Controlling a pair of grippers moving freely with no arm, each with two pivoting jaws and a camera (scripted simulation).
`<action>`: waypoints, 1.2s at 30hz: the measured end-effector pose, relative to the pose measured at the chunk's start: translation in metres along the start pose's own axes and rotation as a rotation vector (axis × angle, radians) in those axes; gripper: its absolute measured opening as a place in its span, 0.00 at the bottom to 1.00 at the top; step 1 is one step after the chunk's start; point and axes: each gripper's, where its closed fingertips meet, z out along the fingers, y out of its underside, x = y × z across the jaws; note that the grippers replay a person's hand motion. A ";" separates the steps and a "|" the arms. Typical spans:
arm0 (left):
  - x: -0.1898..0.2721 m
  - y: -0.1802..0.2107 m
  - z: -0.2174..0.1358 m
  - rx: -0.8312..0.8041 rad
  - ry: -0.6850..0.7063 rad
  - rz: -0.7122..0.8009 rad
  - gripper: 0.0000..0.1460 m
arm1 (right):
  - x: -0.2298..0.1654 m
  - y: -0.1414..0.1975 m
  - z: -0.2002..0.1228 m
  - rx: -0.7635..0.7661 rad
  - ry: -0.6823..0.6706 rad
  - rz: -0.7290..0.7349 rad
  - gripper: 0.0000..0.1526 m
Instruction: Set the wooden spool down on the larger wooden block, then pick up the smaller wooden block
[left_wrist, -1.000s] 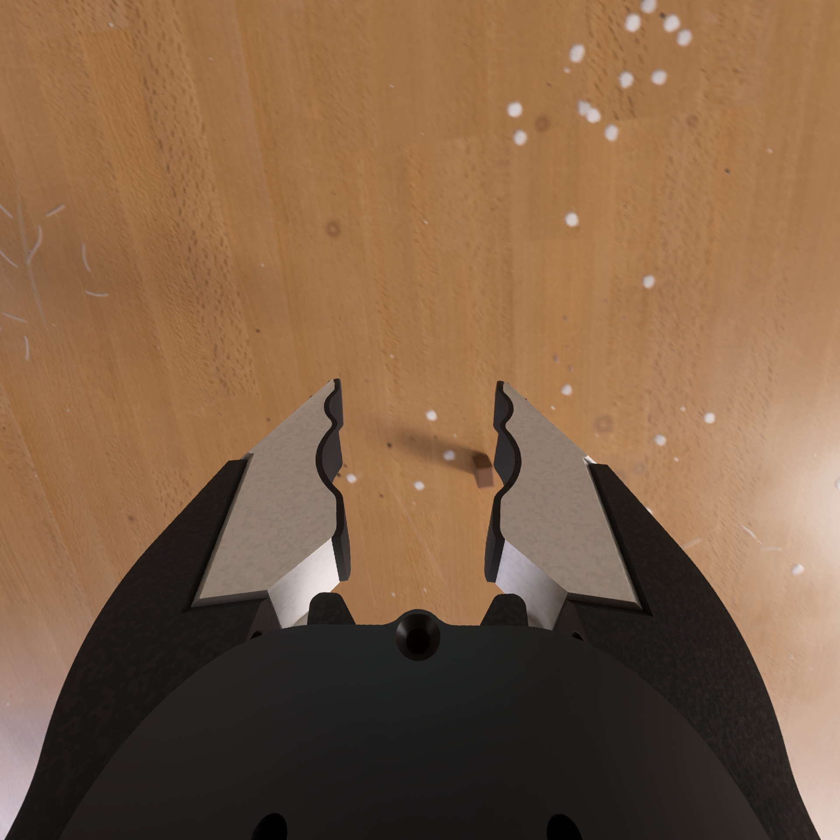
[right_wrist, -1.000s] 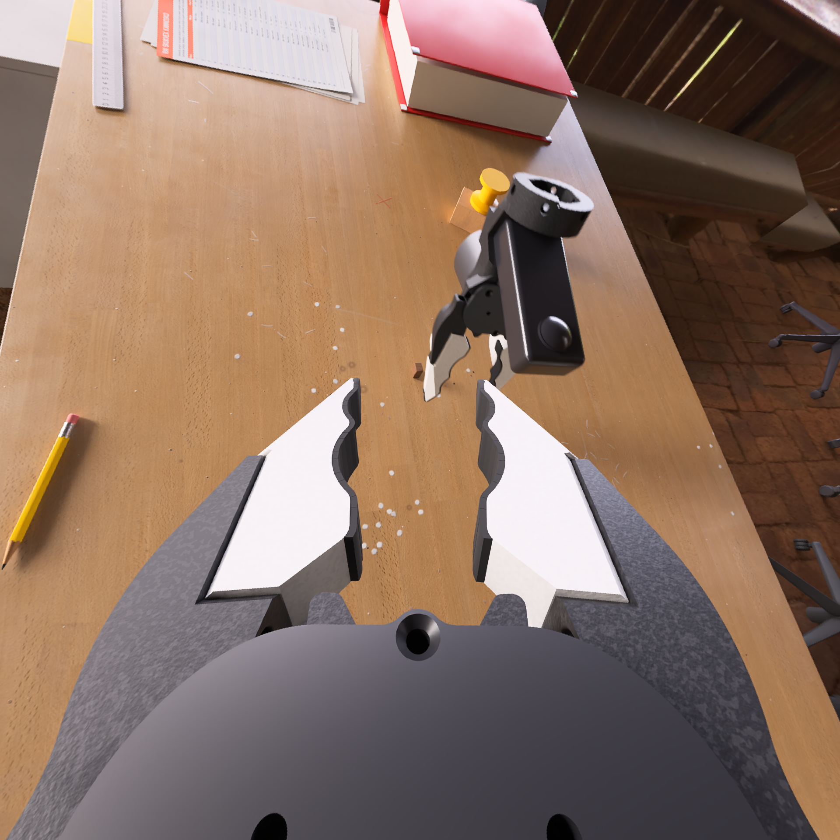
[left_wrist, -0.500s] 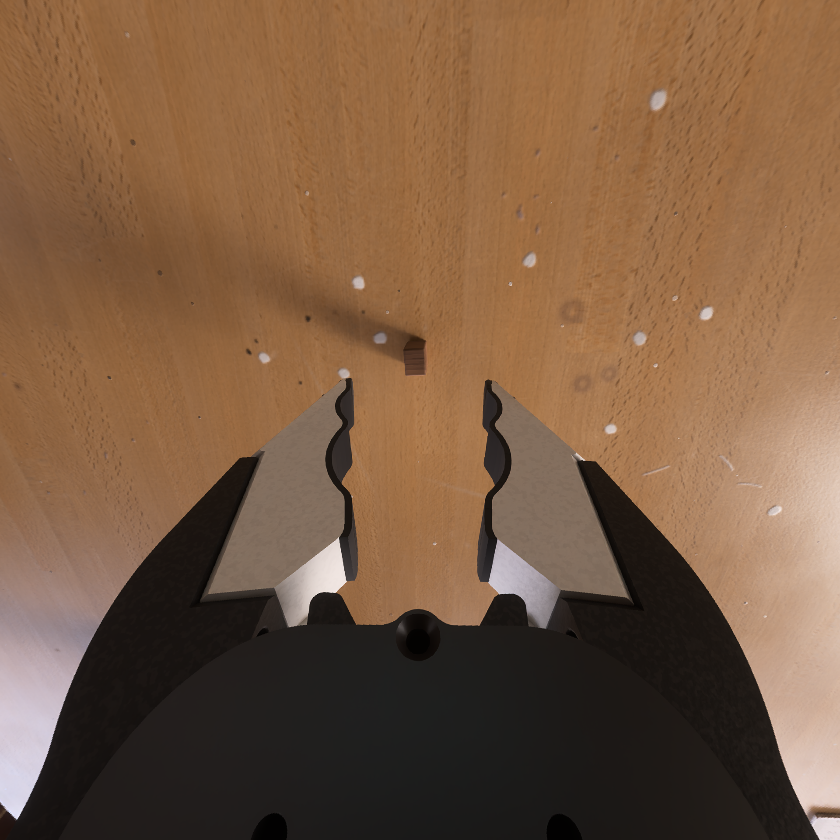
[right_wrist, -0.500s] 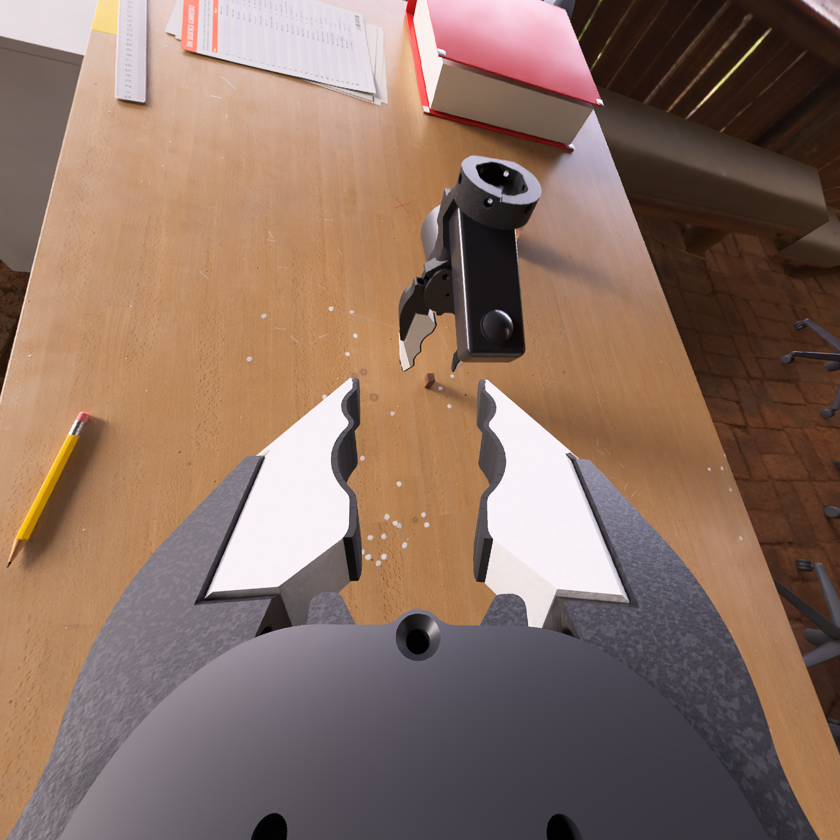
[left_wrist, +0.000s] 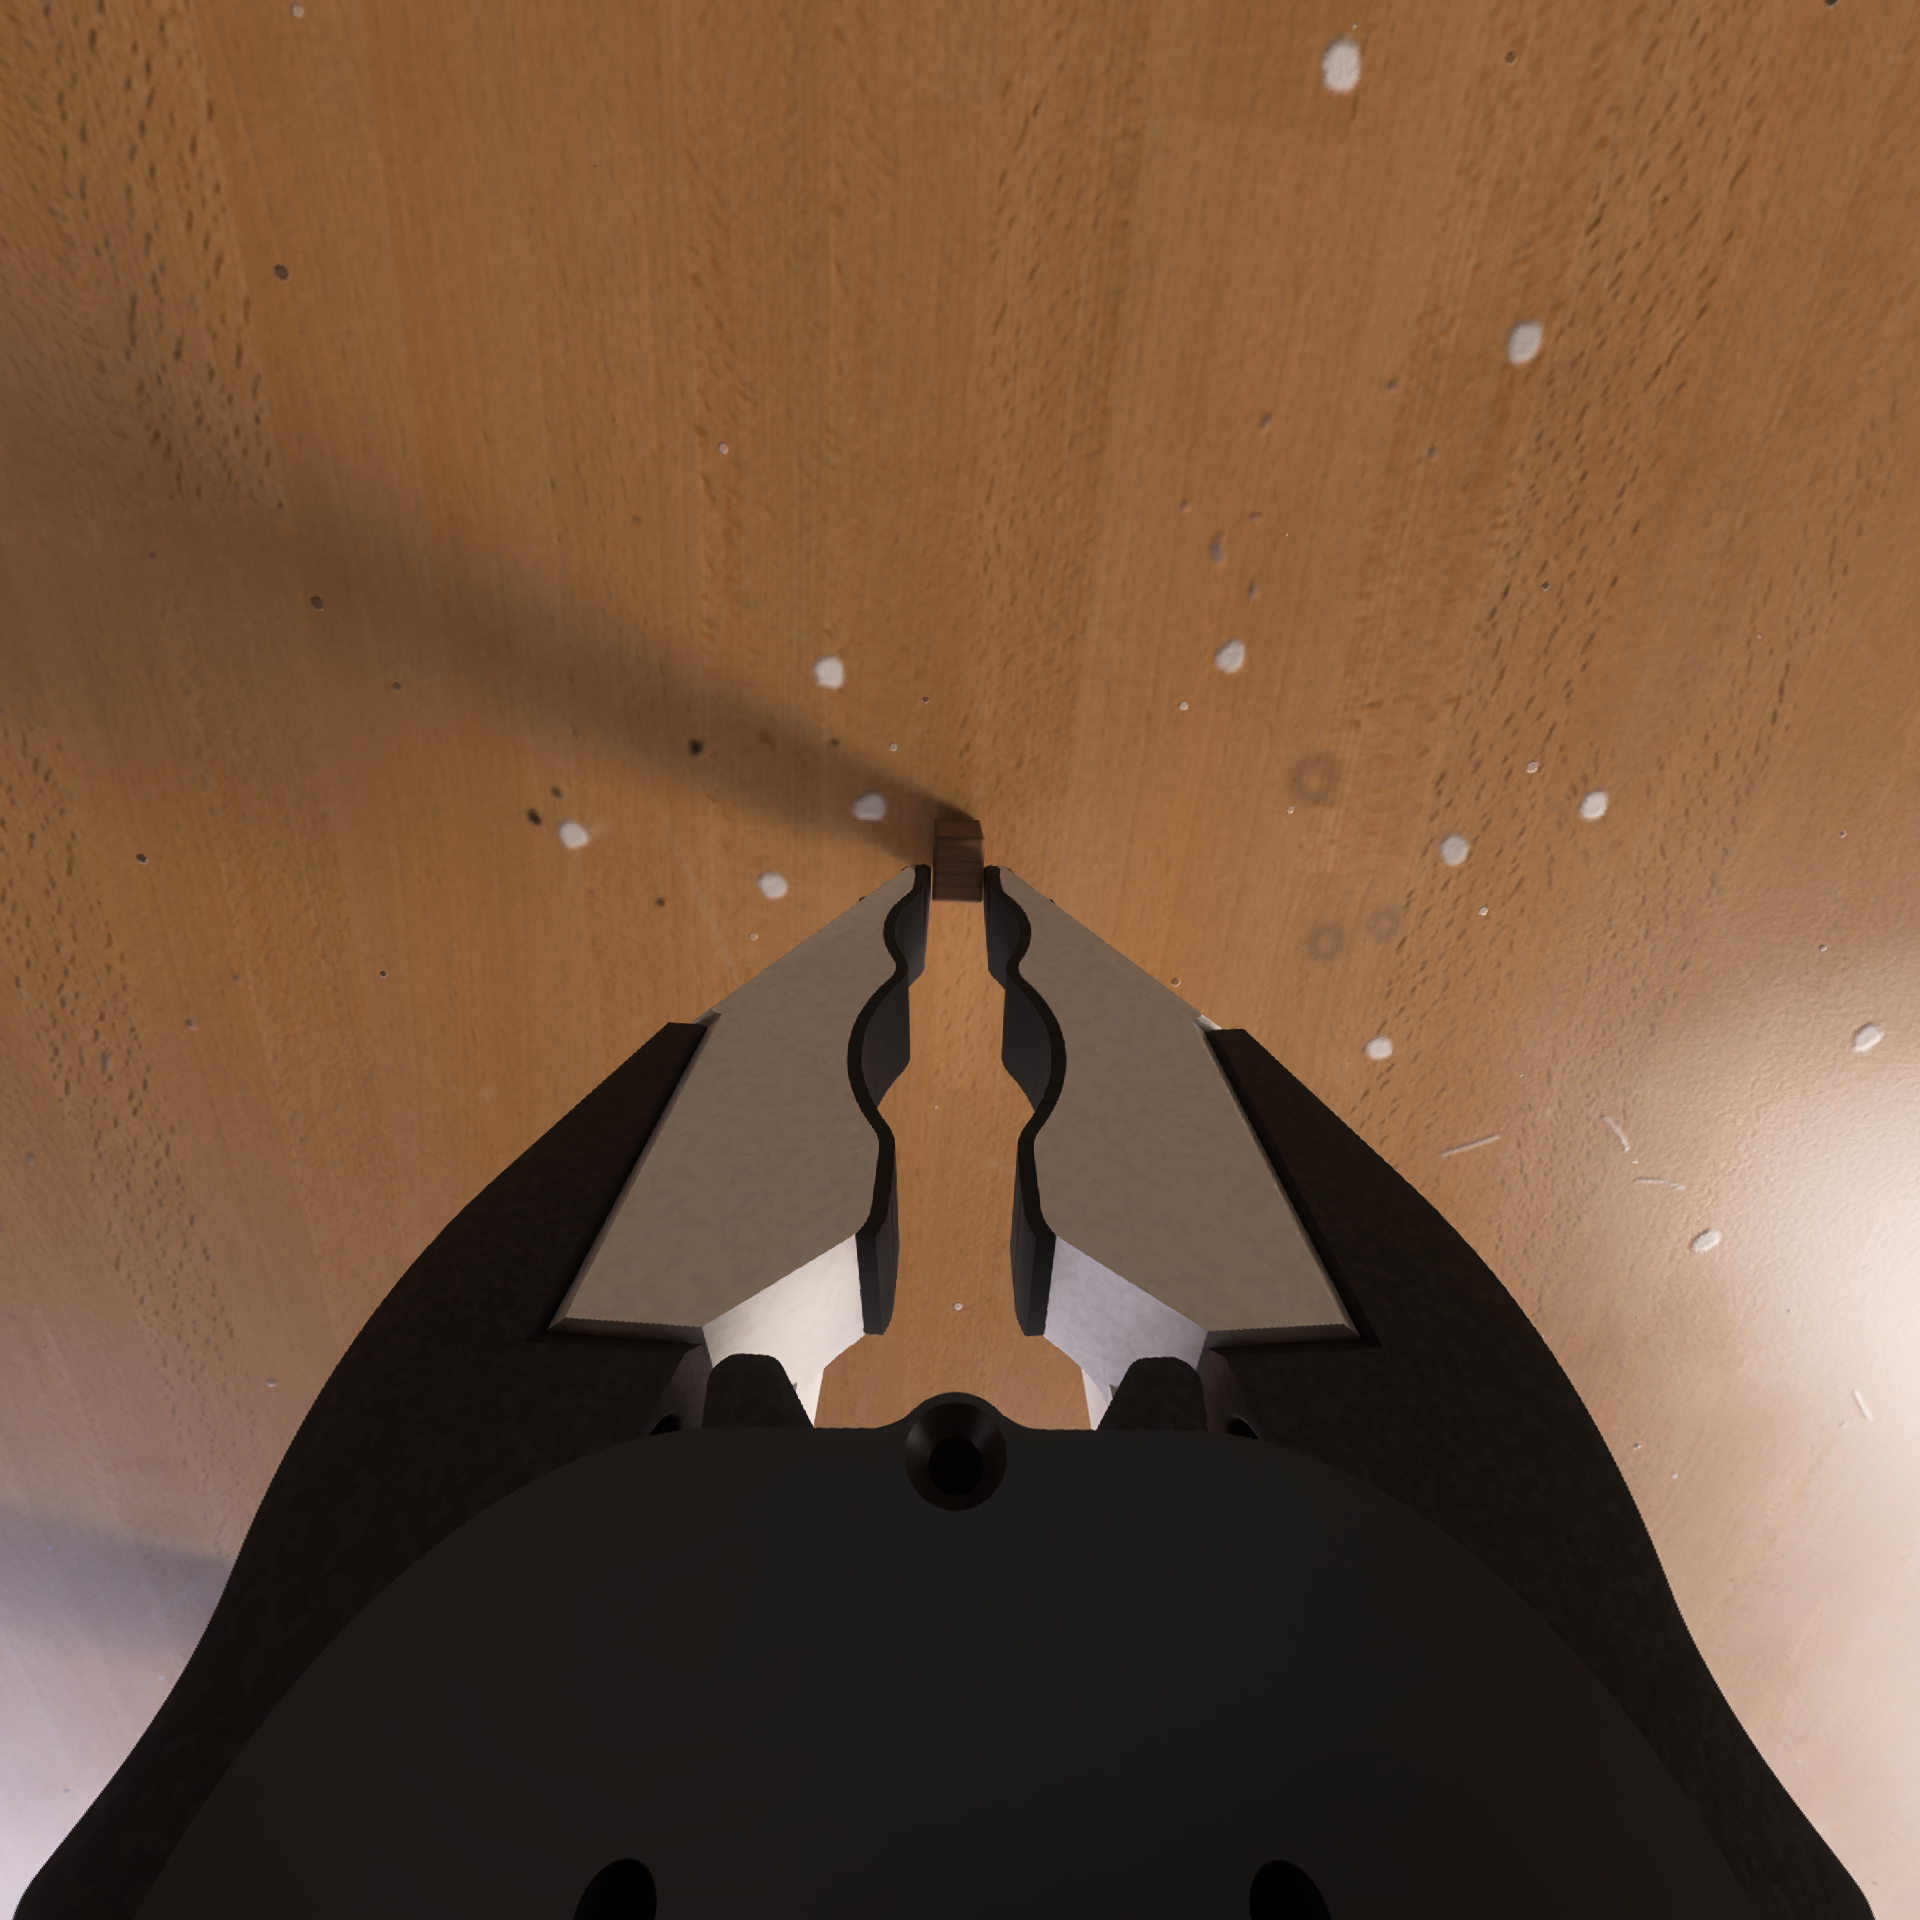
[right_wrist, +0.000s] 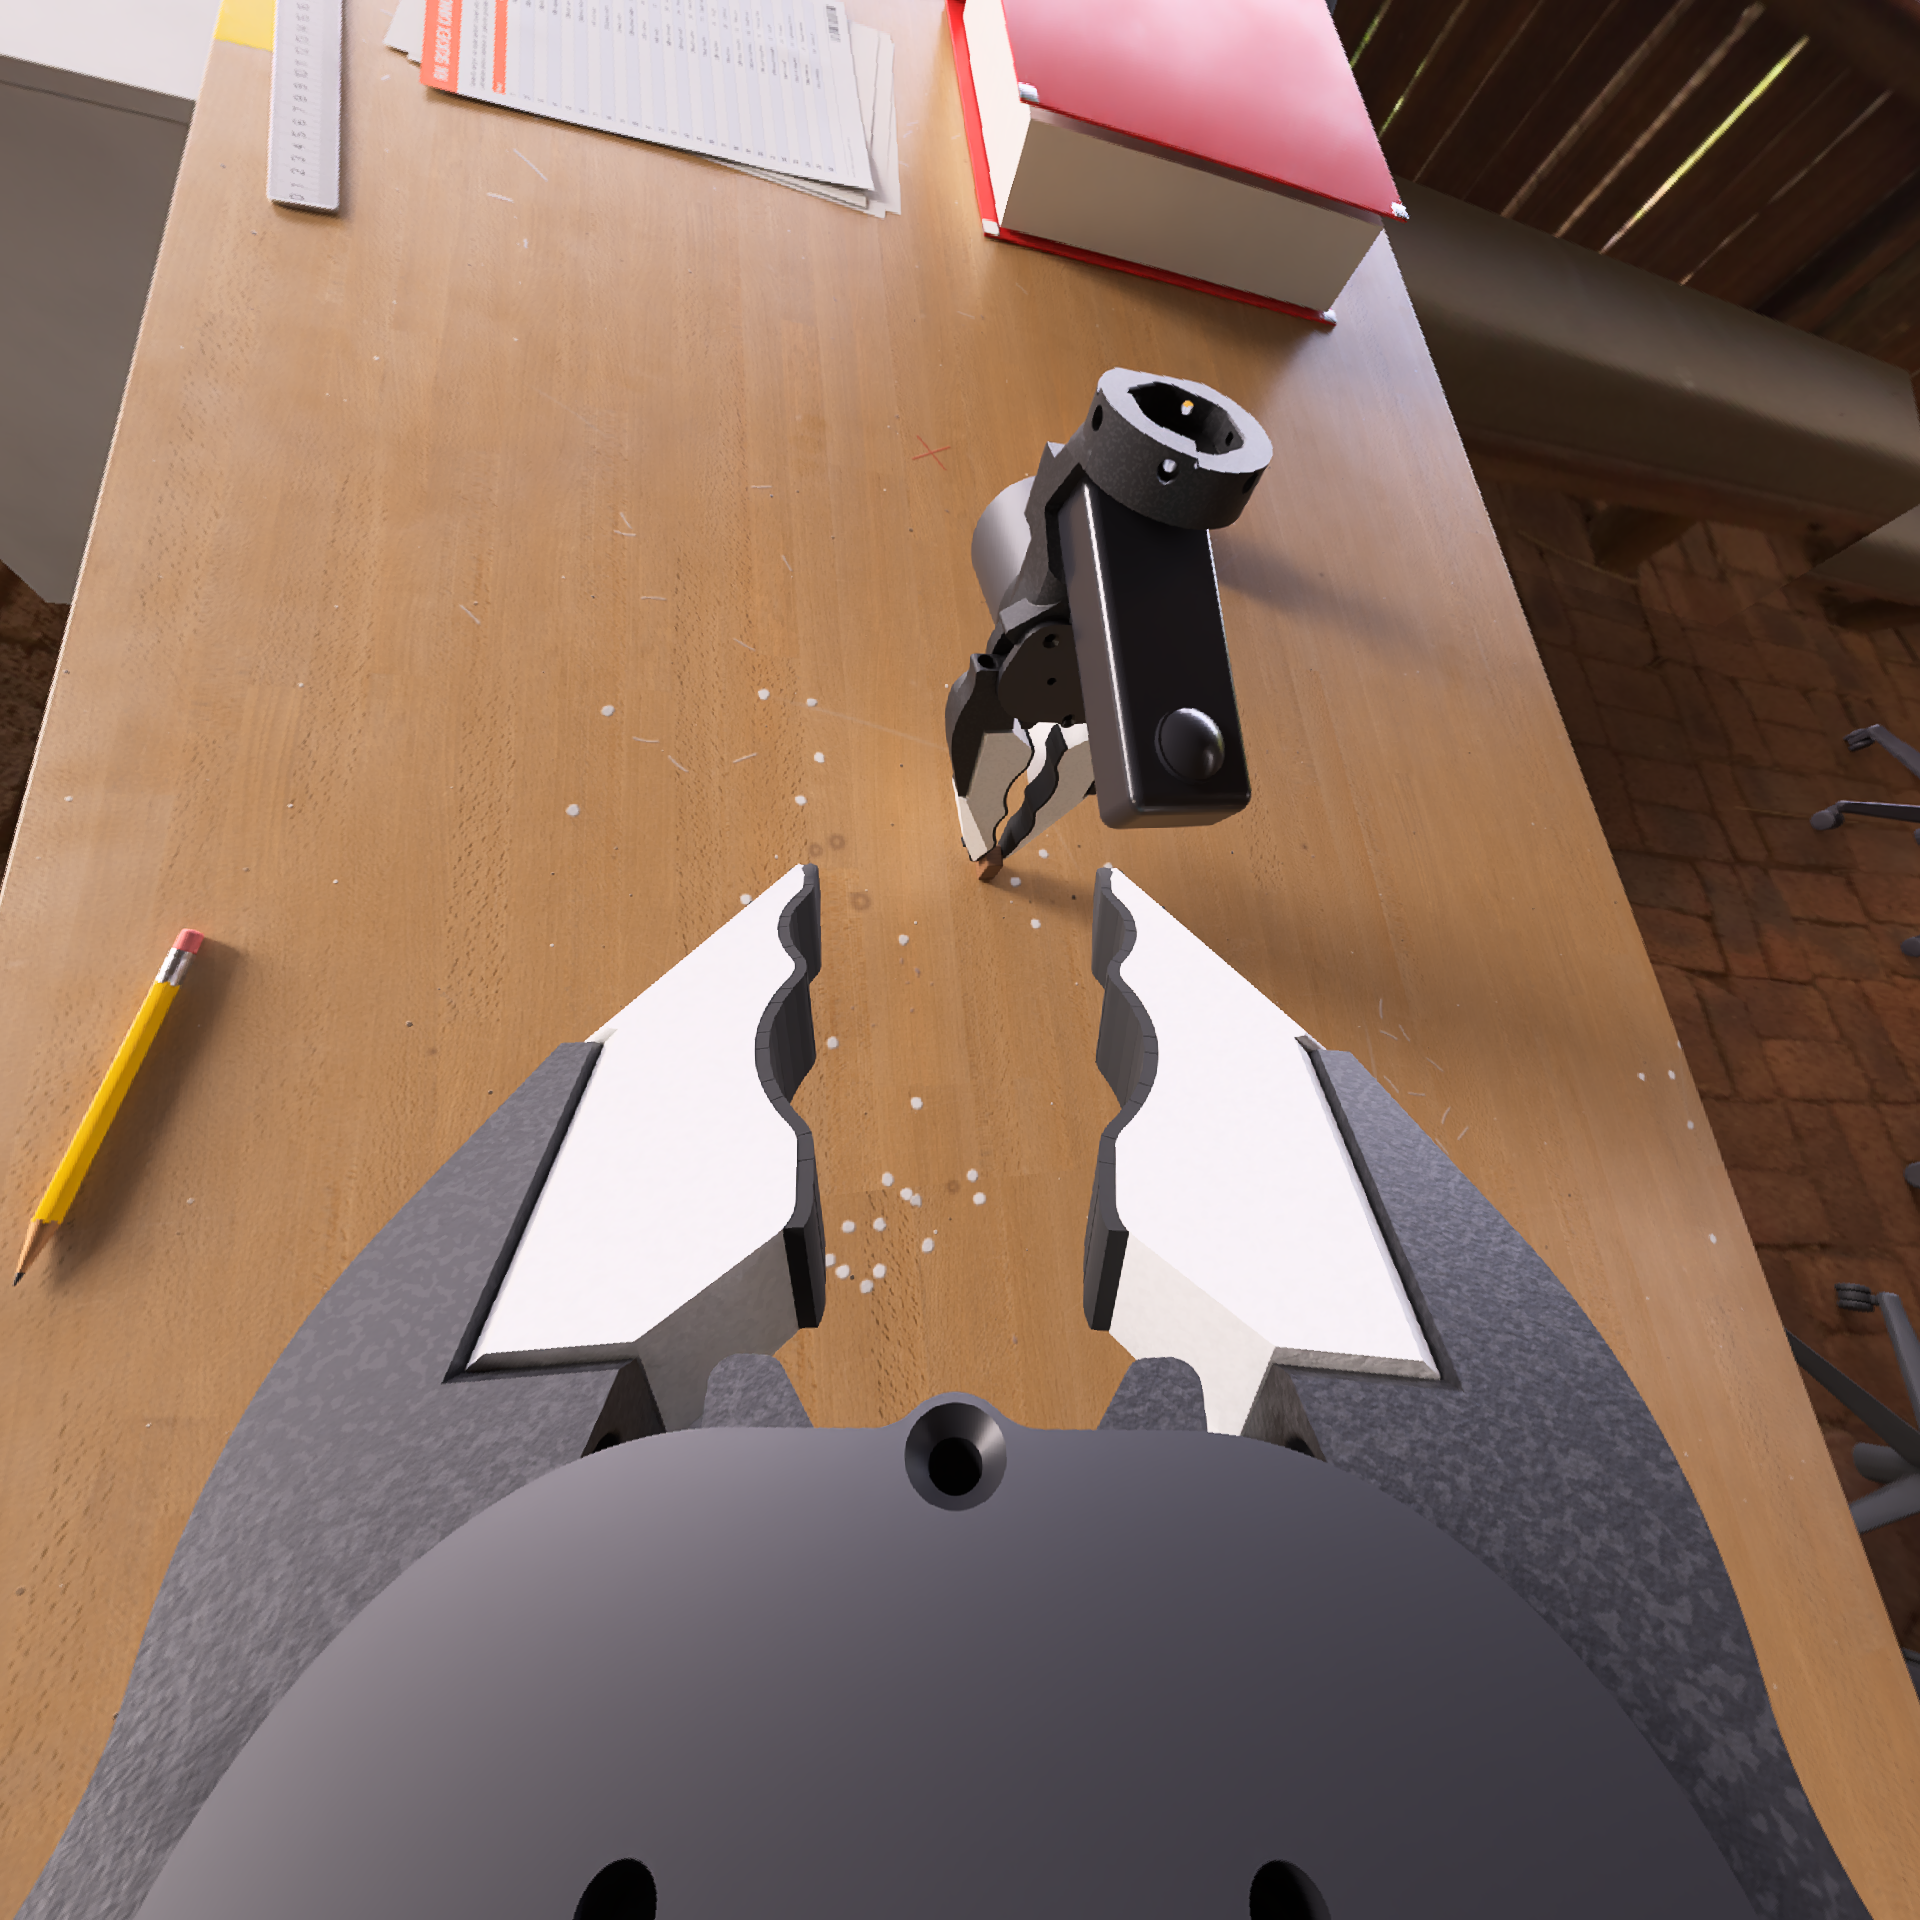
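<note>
Left gripper (left_wrist: 954, 883) jaws apparently pinch the smaller wooden block (left_wrist: 957, 858).

Two matching two-finger grippers, one near-black, one mottled grey.

Left gripper (left_wrist: 957, 896): matte black domed shell with fine grain, a countersunk screw at the centre behind the finger roots, two round holes near the rear edge; pale grey wedge fingers (left_wrist: 748, 1122) tapering forward, each lined inside with a dark wavy pad. Right gripper (right_wrist: 956, 883): same form in speckled grey, bright white wedge fingers (right_wrist: 686, 1143), dark scalloped pads, same central screw and paired rear holes. Seen from outside in the right wrist view, left gripper (right_wrist: 1023, 821): long glossy black rectangular body with a round button, notched dark grey collar ring behind, pale grey cylinder alongside.
</note>
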 end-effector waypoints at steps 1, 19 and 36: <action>0.000 0.000 0.000 0.002 0.001 -0.005 0.06 | 0.000 0.000 0.000 0.000 -0.001 -0.001 0.34; -0.022 -0.025 -0.130 0.146 -0.228 0.037 0.06 | -0.002 -0.001 0.000 0.002 -0.006 -0.006 0.35; 0.013 0.122 -0.281 -0.083 -0.429 -0.100 0.06 | -0.008 -0.001 0.011 -0.028 -0.018 -0.009 0.36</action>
